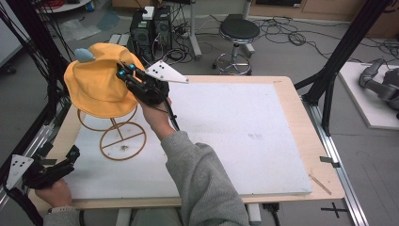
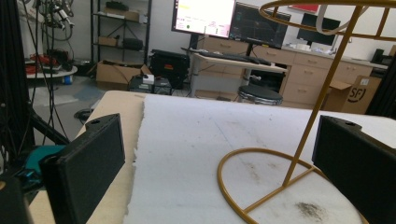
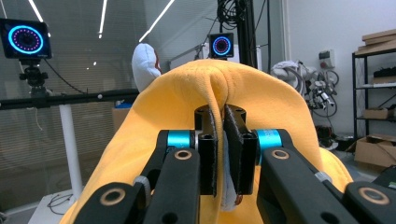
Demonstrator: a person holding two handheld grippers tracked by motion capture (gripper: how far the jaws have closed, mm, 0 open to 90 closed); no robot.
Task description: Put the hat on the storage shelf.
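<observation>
We see a yellow hat point(image 1: 96, 87) of soft, fleecy cloth, with a rounded crown, a floppy brim and a small pale blue-white stuffed bit point(image 1: 85, 55) sticking up from its top. In the right gripper view a fold of the same hat point(image 3: 261, 100) runs up between the jaws of our right claw point(image 3: 219, 140), whose jaws are pressed together on the cloth, with a pale lining showing in the pinch. In the high view the right claw point(image 1: 126, 74) grips the hat at the edge nearest it, and the hat spreads away from the jaws, draped over the top ring of a thin gold wire stand point(image 1: 123, 141).

The hat sits crown up and opening down, its brim hanging around the ring. It is roughly round, so we cannot name a clear long axis; the pinched fold runs upright, in line with the jaws.

The stand's round base rests on the white sheet covering the desk point(image 1: 287, 92), below and on our side of the right claw.

Our left claw point(image 1: 66, 157) is low at the near edge of the desk, well apart from the hat. Its jaws are spread wide with nothing in them; ahead of them in the left gripper view are the stand's base and slanted stem point(image 2: 322, 100).
</observation>
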